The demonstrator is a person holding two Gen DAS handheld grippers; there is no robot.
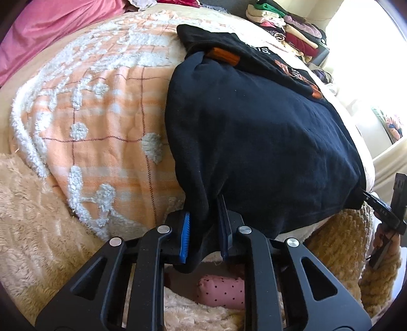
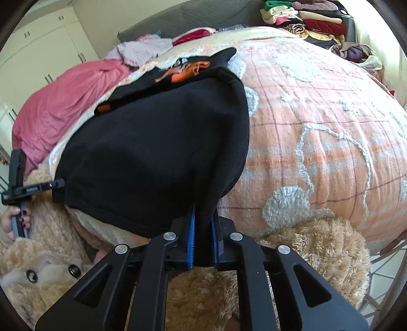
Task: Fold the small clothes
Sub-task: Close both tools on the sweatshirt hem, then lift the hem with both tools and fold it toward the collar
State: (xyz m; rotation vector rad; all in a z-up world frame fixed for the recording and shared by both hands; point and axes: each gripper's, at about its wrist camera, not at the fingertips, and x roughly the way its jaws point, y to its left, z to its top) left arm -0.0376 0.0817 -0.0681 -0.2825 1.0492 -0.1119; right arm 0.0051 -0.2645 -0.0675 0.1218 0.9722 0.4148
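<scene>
A small black garment (image 1: 259, 142) with orange trim and an orange print lies on the peach-and-white blanket (image 1: 101, 122), its near half lifted off the bed. My left gripper (image 1: 203, 224) is shut on its near left corner; the cloth is pinched between the blue pads. My right gripper (image 2: 203, 229) is shut on the other near corner of the black garment (image 2: 152, 152). The hem stretches between the two grippers. The right gripper shows at the right edge of the left wrist view (image 1: 381, 211), the left gripper at the left edge of the right wrist view (image 2: 33, 189).
A fluffy beige blanket (image 2: 305, 249) covers the near edge of the bed. A pink cover (image 2: 63, 107) and loose lilac clothes (image 2: 145, 48) lie at the far side. Stacks of folded clothes (image 2: 313, 17) stand at the back. White cupboards (image 2: 43, 43) are behind.
</scene>
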